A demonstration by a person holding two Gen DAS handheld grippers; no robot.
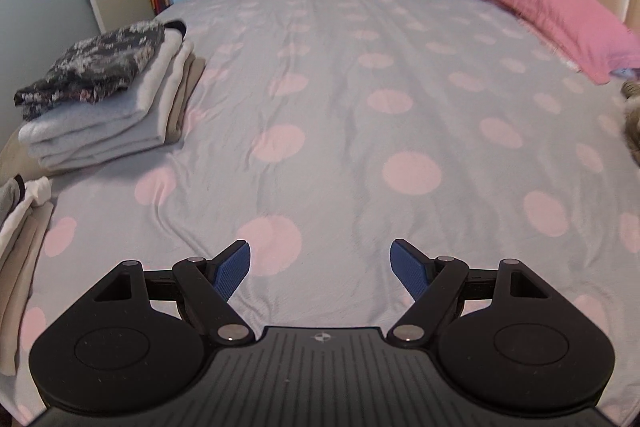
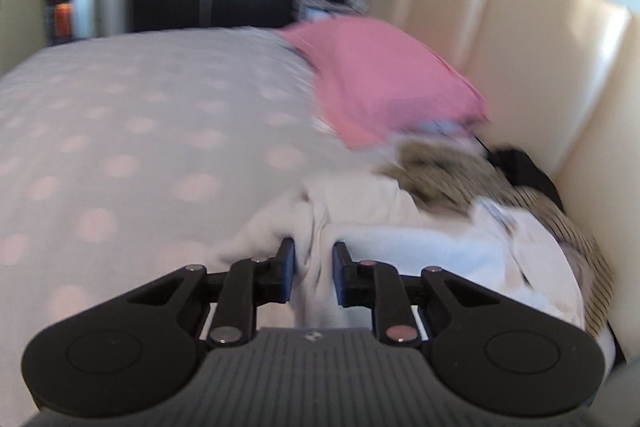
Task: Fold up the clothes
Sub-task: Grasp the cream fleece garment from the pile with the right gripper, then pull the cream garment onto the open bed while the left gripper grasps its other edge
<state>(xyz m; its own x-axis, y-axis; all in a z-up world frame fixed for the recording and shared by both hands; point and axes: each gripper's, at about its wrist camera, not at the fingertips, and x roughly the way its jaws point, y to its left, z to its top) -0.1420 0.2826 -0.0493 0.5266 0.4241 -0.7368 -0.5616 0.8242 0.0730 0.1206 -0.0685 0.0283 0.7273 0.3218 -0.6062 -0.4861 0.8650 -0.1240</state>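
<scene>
**Item: white garment** (image 2: 316, 227), crumpled, unfolded. Loc: lying at the near edge of the unfolded pile (image 2: 460, 211), which is sitting against the cream headboard (image 2: 520, 75), just below the pink pillow (image 2: 380, 83). A bunched ridge of its cloth is running straight back from the pile toward the camera, so its long axis is lying along the fingers' line, not across it.

**R gripper** (image 2: 314, 269): fingers drawn close w/ that ridge passing between the blue pads (image 2: 289, 267); looking clamped on the cloth, though a small gap is showing and the frame is blurred w/ motion. Garment is dead ahead of this claw, touching it. Judgement: pick-up step in hand; next move probably calling for a pull away from the headboard onto the open bedspread.

**L gripper** (image 1: 320, 269): fingers spread wide, holding nothing, hovering over the dotted bedspread (image 1: 360, 107). Pile is showing only as a sliver at the far right edge of this view, beside the pillow (image 1: 560, 15), well apart from the claw. R hand is clearly the nearer.

**Other stock, rel. to headboard:**
- Folded stack (image 1: 108, 99), floral piece on top, pale and beige items under; sitting at the bed's far side, opposite the headboard.
- Second folded lot (image 1: 20, 239), white/beige, same side, nearer the camera.

Risk (judgement): single-point hold on a bunched ridge may be dragging neighbouring striped garment (image 2: 500, 195) along.
</scene>
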